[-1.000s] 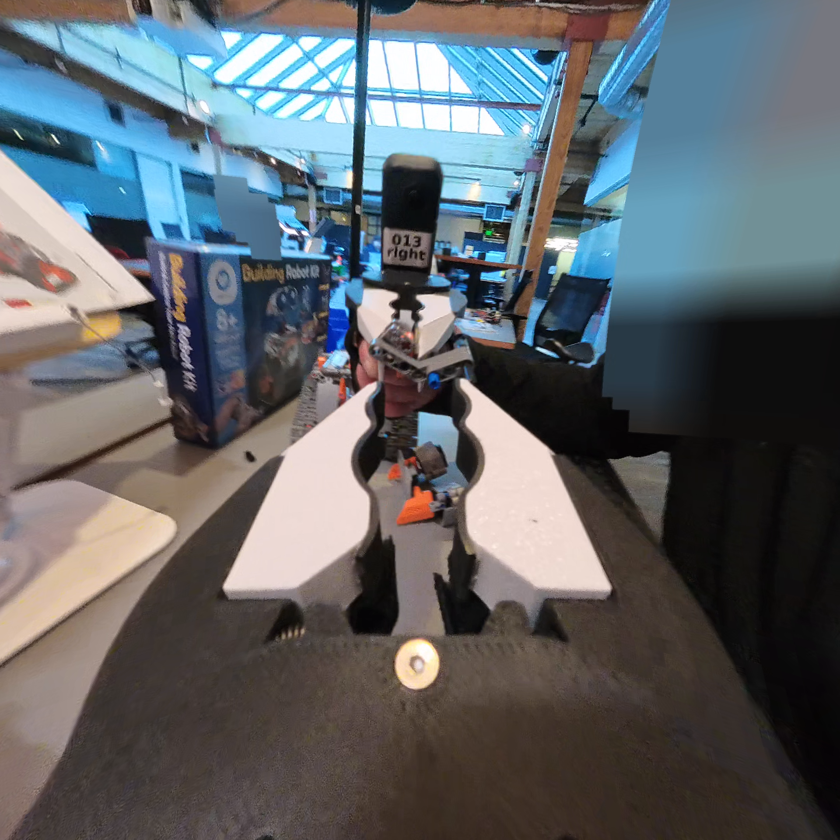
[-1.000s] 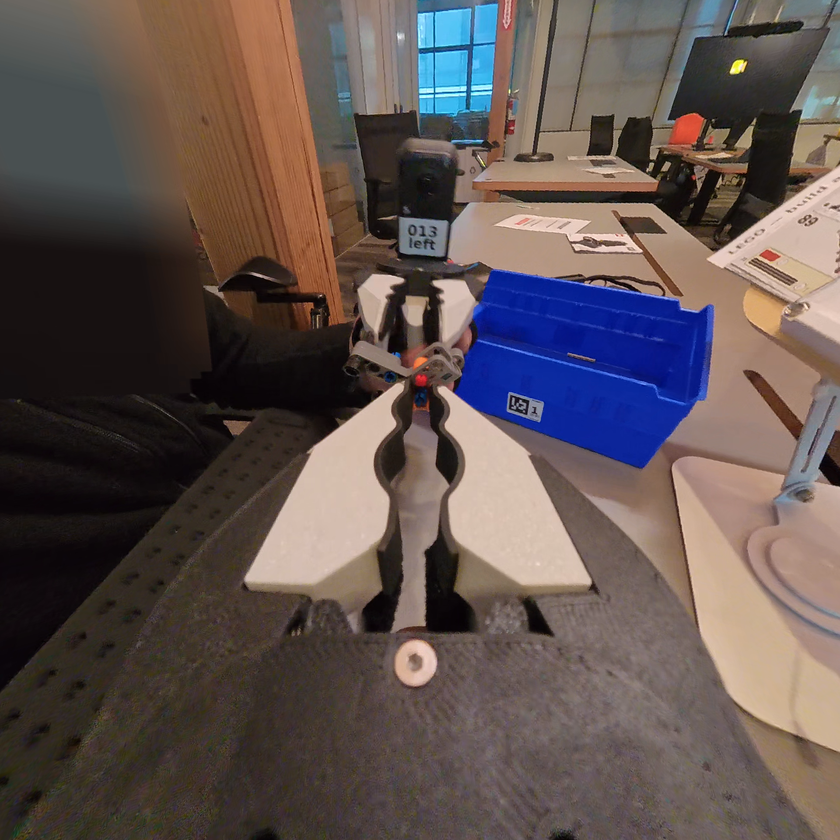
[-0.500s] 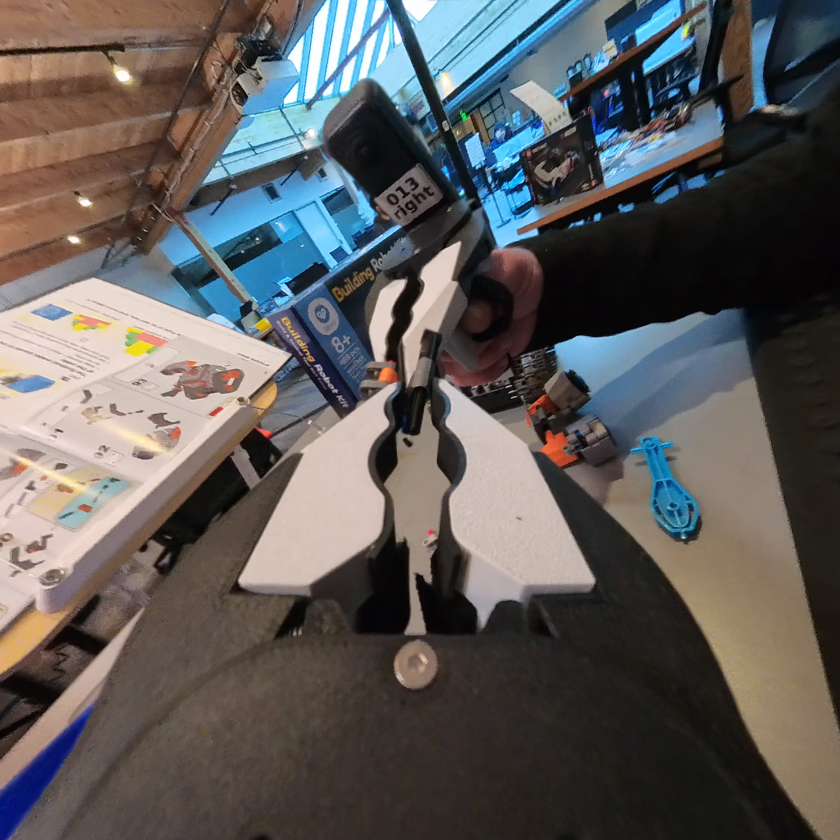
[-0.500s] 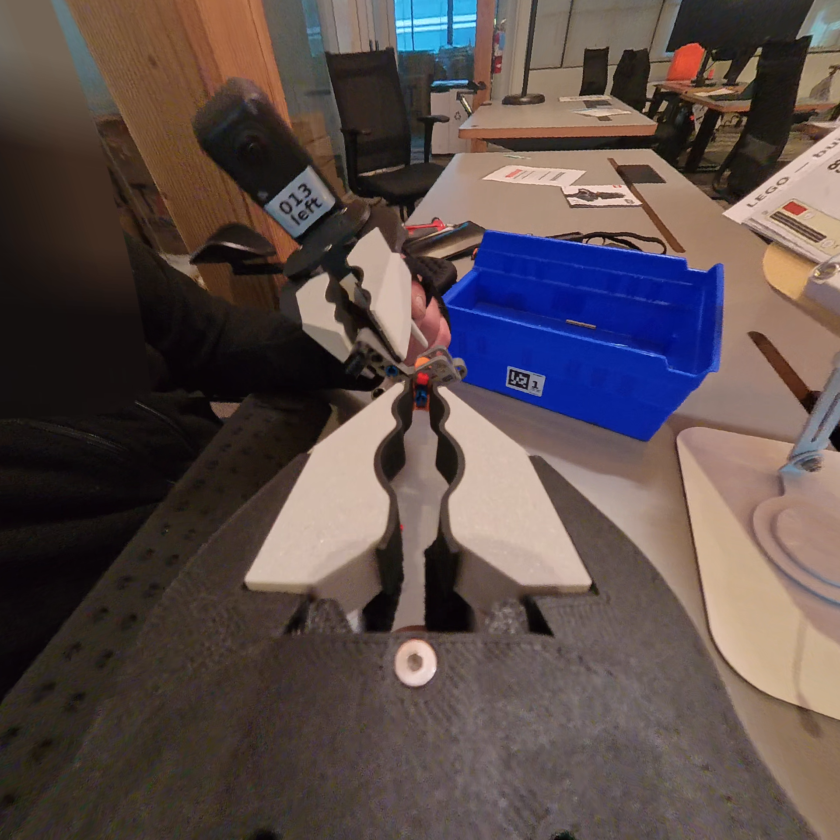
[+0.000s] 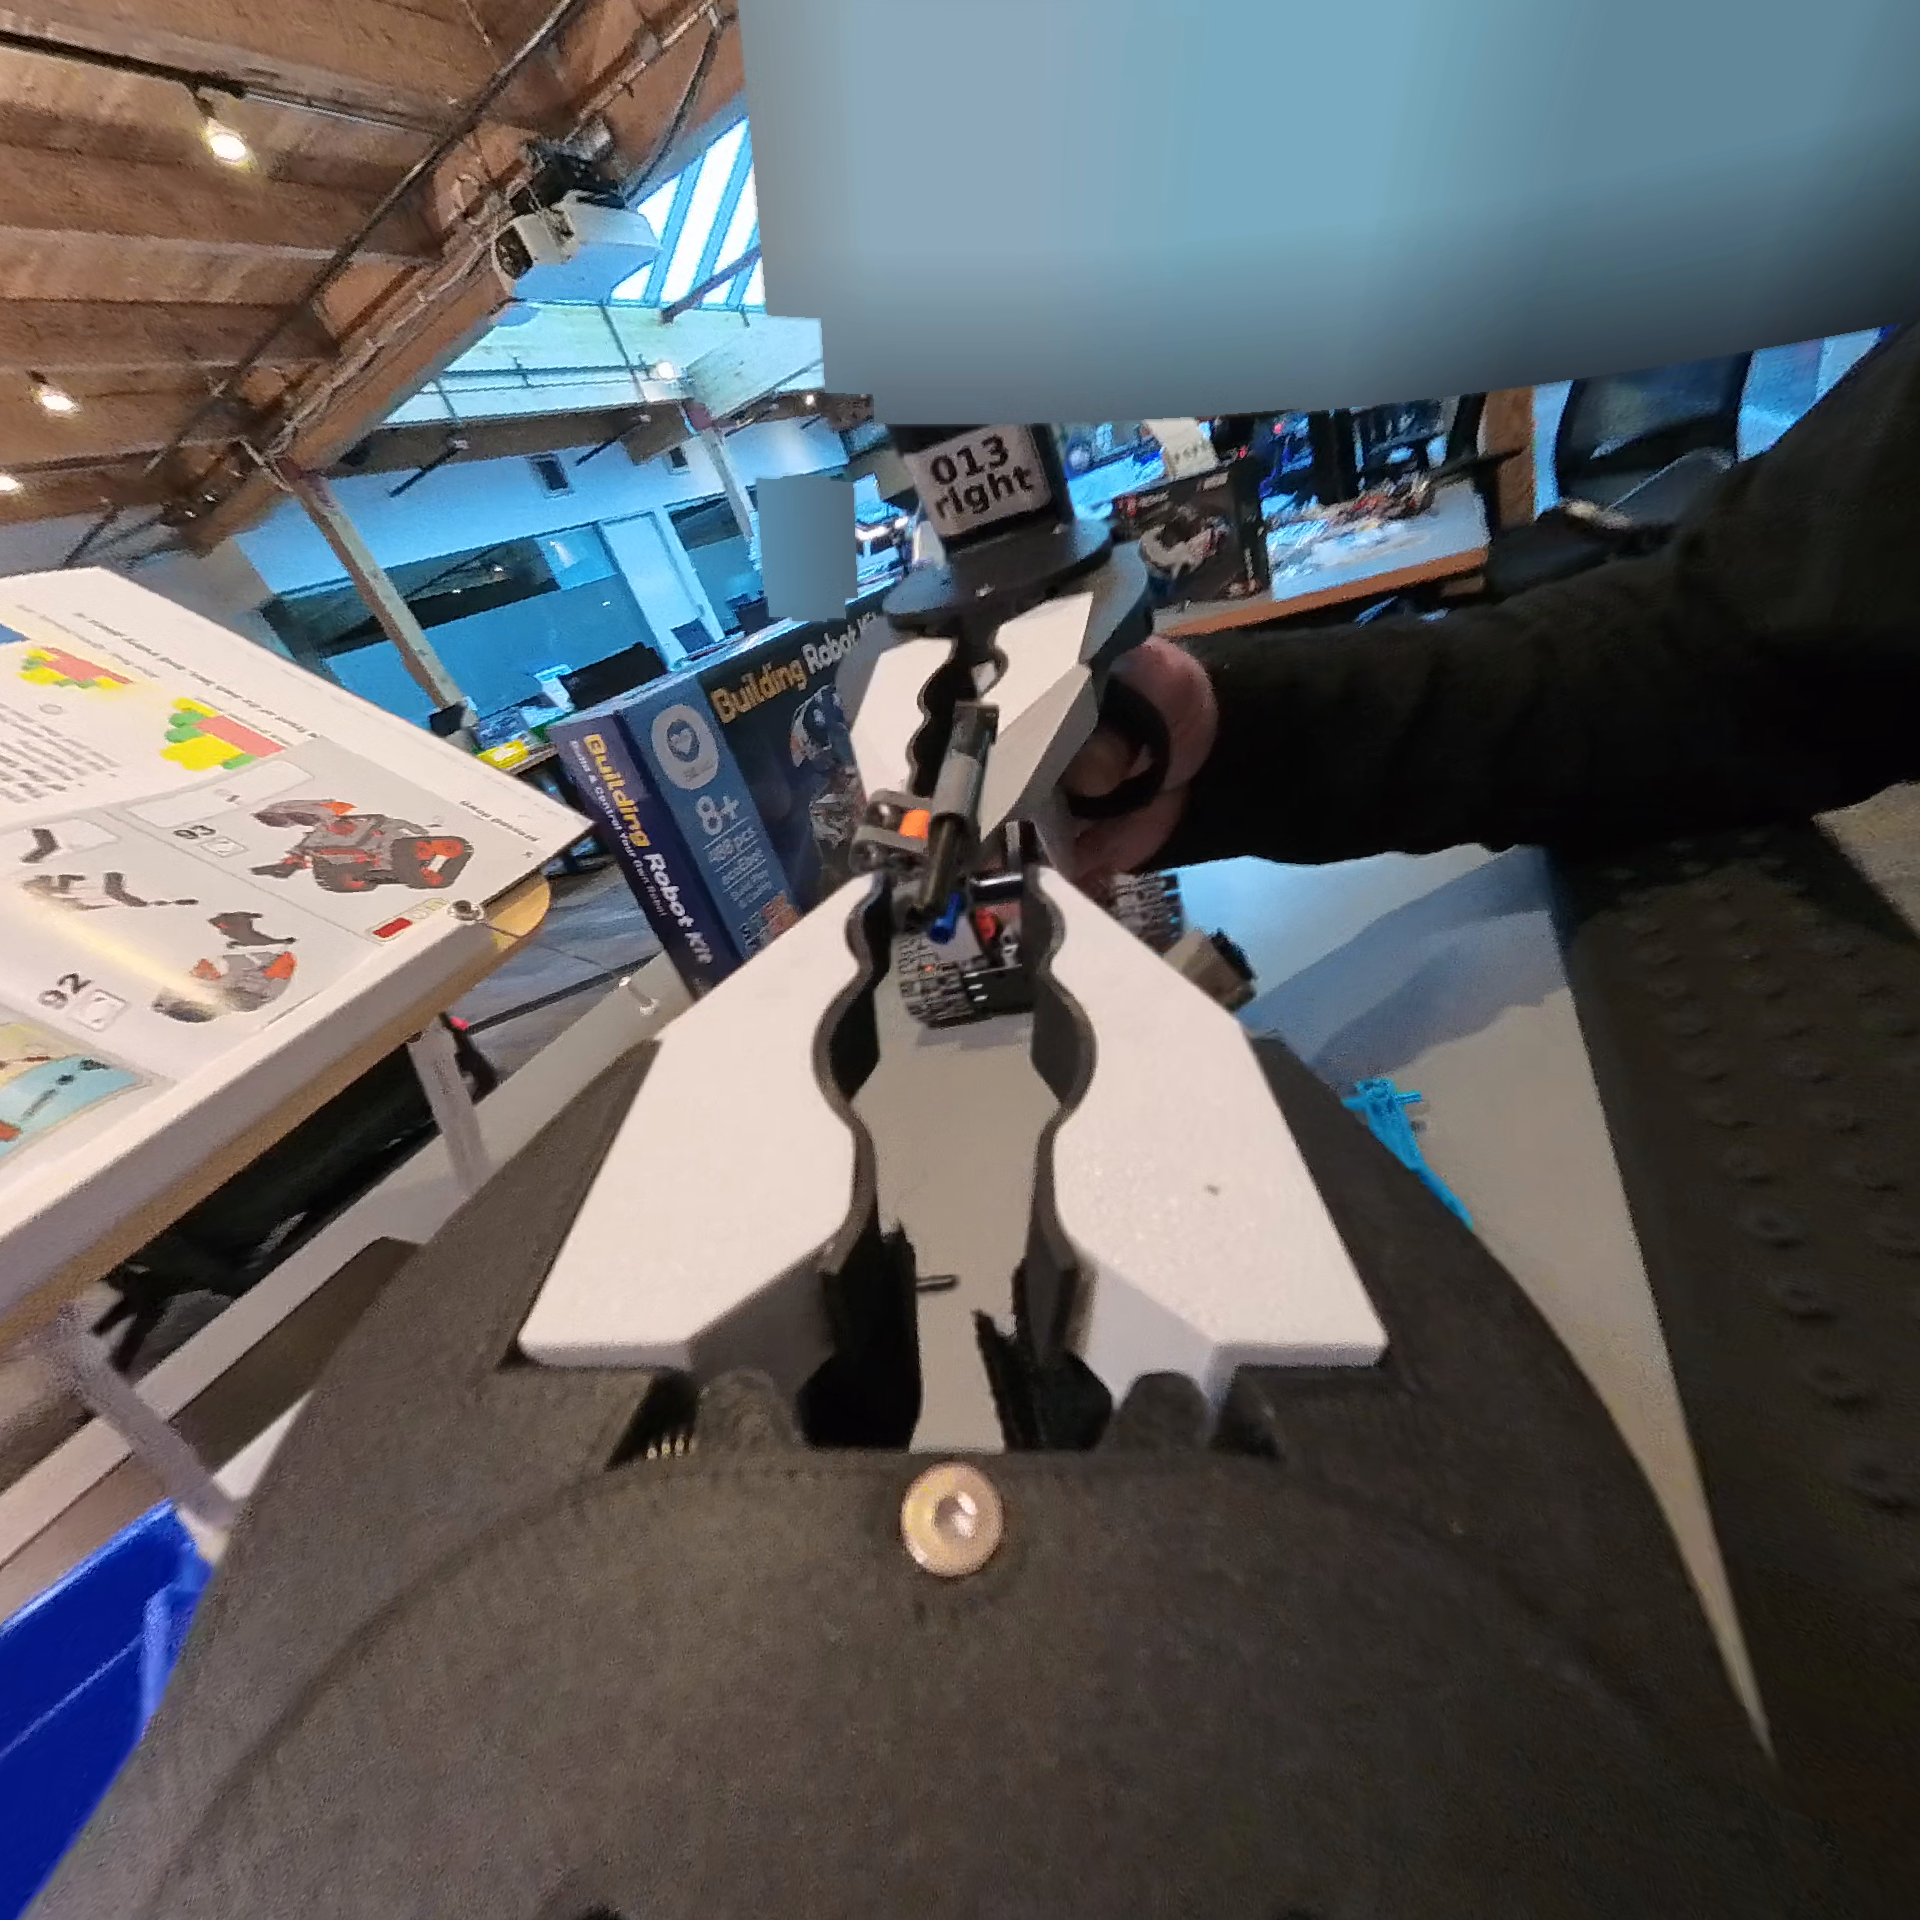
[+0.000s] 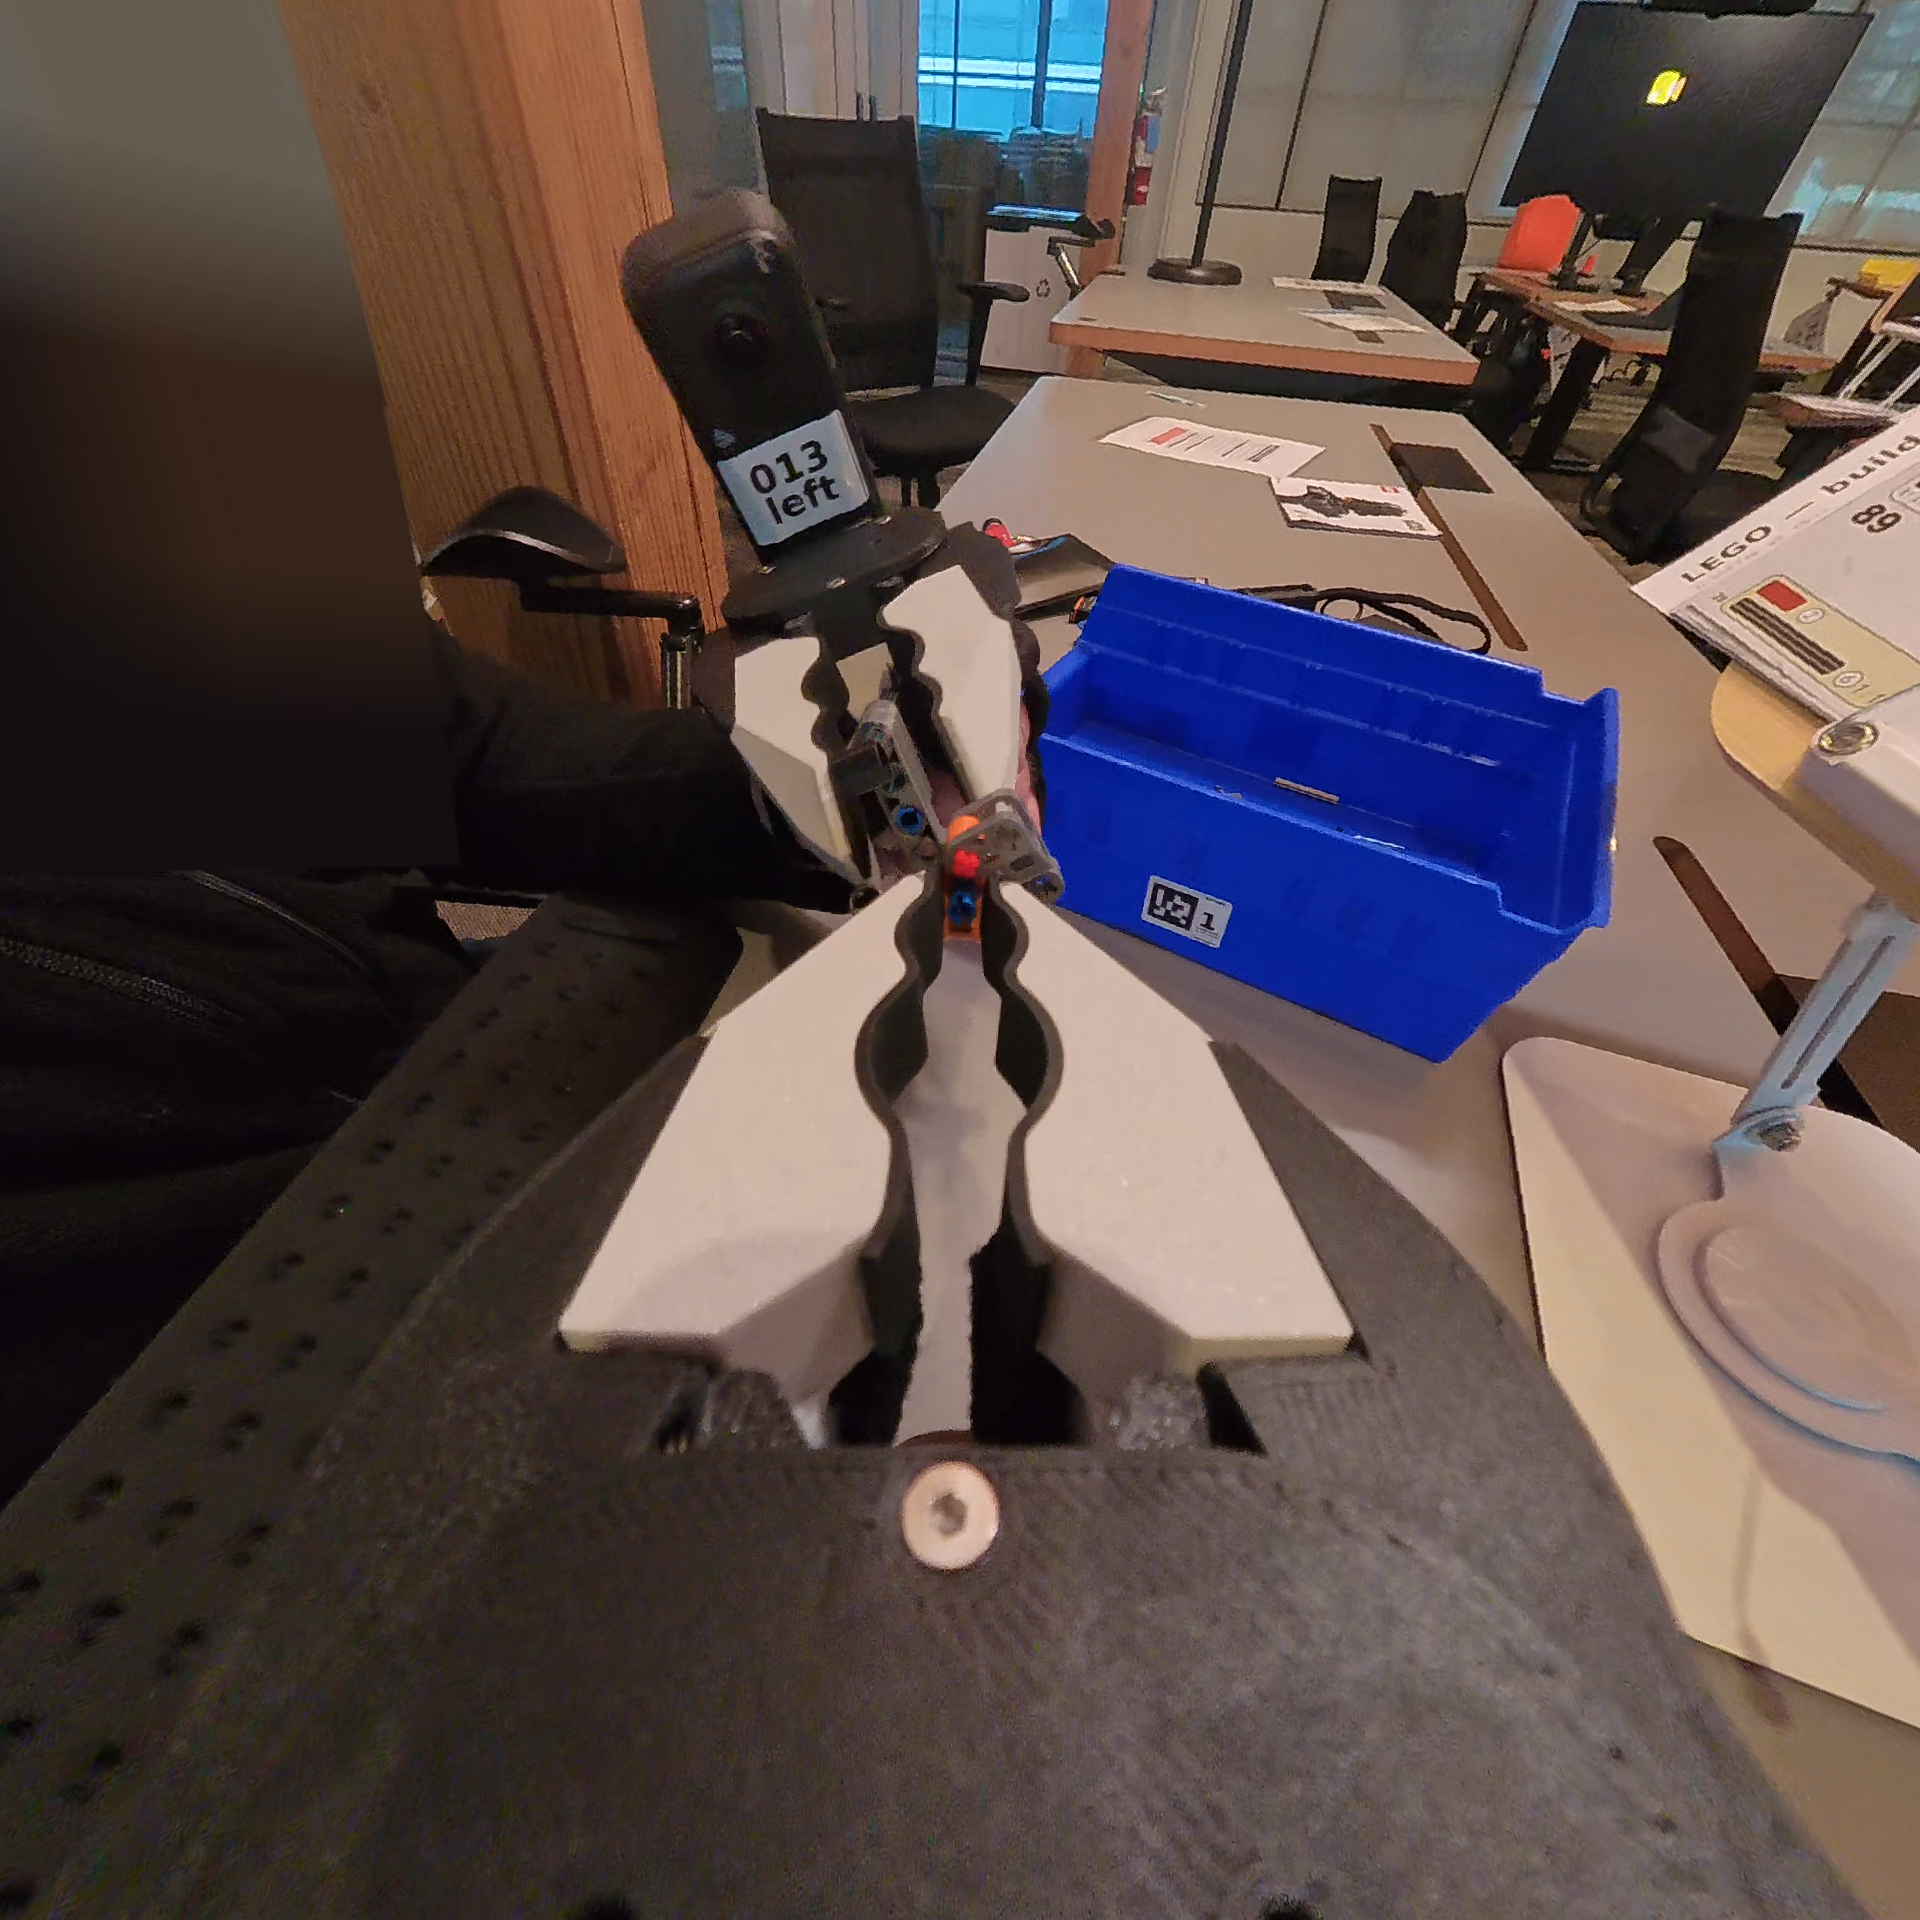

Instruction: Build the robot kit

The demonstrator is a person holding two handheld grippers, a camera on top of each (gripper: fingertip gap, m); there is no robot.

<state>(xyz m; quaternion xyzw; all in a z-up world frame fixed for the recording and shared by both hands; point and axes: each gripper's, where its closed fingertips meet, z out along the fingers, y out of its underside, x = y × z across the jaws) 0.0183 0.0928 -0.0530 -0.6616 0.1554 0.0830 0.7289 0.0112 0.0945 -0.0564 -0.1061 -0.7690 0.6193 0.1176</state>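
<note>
Above the bench (image 6: 1195, 488), between the two tools, hangs a small brick assembly (image 6: 961, 894) of grey beams with orange, red and blue pins. The right tool (image 6: 961, 904) is clenched on its orange and blue end, fingers almost together. The left tool (image 5: 954, 888) faces it with its fingers parted. One grey beam of the assembly reaches into that gap, and as far as the blurred tips allow me to judge, the left tool is released and not gripping it.

Just beside the tools sits an open blue bin (image 6: 1351, 831). An instruction booklet (image 5: 208, 831) lies on a tilted stand, with a blue kit box (image 5: 675, 831) behind it. A dark tracked model (image 5: 966, 987) and a blue plastic lever (image 5: 1392, 1122) rest on the bench.

The assembly looks light and stiff, made of hard, smooth plastic, so it would likely slip or pivot under a pinch on a rounded pin. Its joints are press fits and could pop apart under twisting. The flat sides of a grey beam, close to the pinned joint, seem the safest place to hold.
</note>
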